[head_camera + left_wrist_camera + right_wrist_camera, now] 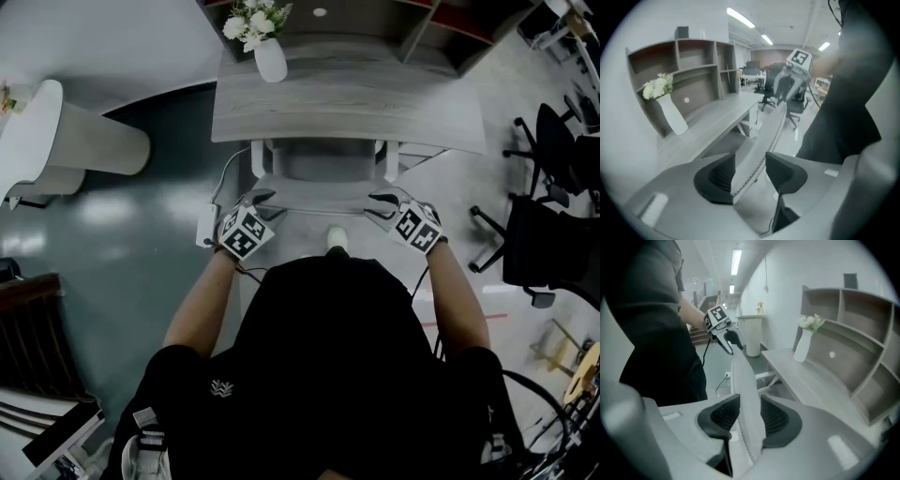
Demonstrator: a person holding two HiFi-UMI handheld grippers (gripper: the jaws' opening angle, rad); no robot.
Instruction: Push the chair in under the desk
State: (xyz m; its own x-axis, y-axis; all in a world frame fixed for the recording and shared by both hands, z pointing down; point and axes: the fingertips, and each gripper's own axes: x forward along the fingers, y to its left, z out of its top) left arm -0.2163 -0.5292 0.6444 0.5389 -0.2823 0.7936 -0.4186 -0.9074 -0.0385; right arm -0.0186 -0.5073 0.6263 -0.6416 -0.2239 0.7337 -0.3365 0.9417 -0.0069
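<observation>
The grey chair (pixel 323 161) stands with its seat under the grey desk (pixel 347 103); its backrest top (pixel 319 195) runs between my two grippers. My left gripper (pixel 260 199) straddles the backrest's left end (pixel 766 136). A gap shows between one pad (pixel 780 171) and the backrest, so the left gripper (pixel 750 171) is open around it. My right gripper (pixel 383 200) is at the backrest's right end. In the right gripper view both pads of that gripper (pixel 746 416) press on the backrest (pixel 743 380), shut on it.
A white vase of flowers (pixel 269 52) stands on the desk's far left, with a shelf unit (pixel 441 28) behind. Black office chairs (pixel 548 187) stand at the right. A white round stand (pixel 75 141) is at the left. A cable and socket strip (pixel 208 225) lie on the floor.
</observation>
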